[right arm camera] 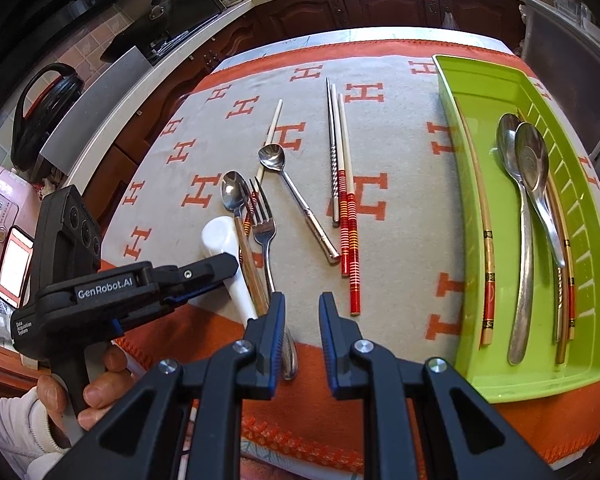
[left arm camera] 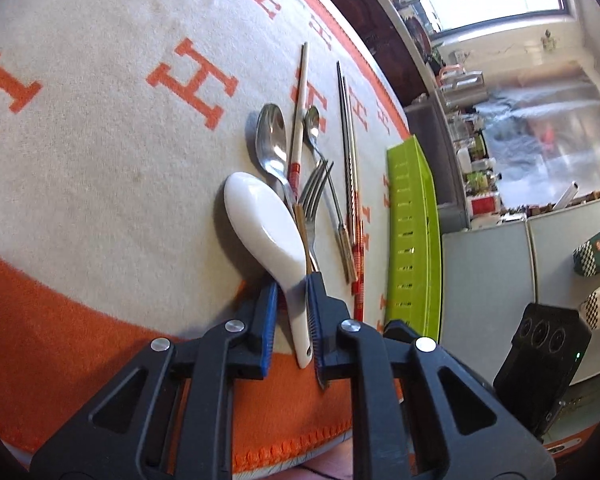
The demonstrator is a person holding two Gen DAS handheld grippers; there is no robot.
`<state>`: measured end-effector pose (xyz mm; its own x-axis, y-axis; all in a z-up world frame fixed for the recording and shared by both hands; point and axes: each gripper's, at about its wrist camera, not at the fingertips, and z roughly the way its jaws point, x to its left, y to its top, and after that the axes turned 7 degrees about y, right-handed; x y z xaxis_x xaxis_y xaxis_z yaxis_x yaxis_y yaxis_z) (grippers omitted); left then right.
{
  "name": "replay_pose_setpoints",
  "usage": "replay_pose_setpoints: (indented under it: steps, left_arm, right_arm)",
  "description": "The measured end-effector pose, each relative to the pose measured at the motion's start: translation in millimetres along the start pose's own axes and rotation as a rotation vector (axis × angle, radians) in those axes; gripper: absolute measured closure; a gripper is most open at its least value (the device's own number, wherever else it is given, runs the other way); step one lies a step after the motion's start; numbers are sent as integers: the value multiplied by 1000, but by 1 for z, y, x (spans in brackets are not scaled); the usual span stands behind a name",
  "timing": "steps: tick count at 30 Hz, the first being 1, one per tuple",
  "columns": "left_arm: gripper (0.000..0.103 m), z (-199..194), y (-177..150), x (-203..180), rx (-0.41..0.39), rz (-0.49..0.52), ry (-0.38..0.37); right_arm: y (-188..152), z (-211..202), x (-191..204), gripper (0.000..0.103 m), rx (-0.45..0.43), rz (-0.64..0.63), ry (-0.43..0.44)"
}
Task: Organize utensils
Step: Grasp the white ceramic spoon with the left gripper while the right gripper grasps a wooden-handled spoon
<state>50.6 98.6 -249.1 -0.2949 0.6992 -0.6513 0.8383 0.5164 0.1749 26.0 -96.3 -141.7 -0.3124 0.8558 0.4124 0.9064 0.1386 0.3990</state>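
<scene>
Two tongs are in my feeds. My left tongs (left arm camera: 292,288) are closed down around the handle of the white spoon (left arm camera: 266,220), one blue pad on each side of it; from the left wrist view I can't quite tell whether both pads press the handle or a sliver of gap remains. The spoon's bowl lies flat on the blanket (left arm camera: 100,120) ahead of the fingertips, and its handle runs back between the fingers toward the camera. In the right wrist view the same left tongs (right arm camera: 230,262) reach in from the side over the white spoon (right arm camera: 220,236), held by a hand (right arm camera: 96,384).

My right tongs (right arm camera: 302,300) stand open and hold nothing, over the orange border of the blanket (right arm camera: 400,152) on the bench. The fork (right arm camera: 264,240) lies just ahead of their left fingertip, its handle passing under that finger. Ahead and well apart lie a small spoon (right arm camera: 300,204) and the red-banded chopsticks (right arm camera: 346,208).

The green tray (right arm camera: 572,376) sits off to the right of the right tongs, holding two metal spoons and some chopsticks. In the left view the tray (left arm camera: 410,232) lies beyond the loose utensils.
</scene>
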Motion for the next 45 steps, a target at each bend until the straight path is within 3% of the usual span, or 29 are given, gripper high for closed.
replay_pose_setpoints:
  steps: [6,20,28,37,45]
  left_arm:
    - [96,1,3,-6,-33,33,10]
    - [98,-47,7,-11,-131,210,172]
    - [98,-61,11,3,-140,196,176]
    - [98,-65,13,2,-151,206,186]
    - [98,-78,13,-18,-186,257,200]
  right_arm:
    - [2,3,2,86,8,-10,-7]
    - [17,44,46,86,32,-219,3]
    - [21,71,51,92,84,-260,-18]
    - [20,64,47,96,80,-219,45]
    - [22,32,42,96,14,-168,108]
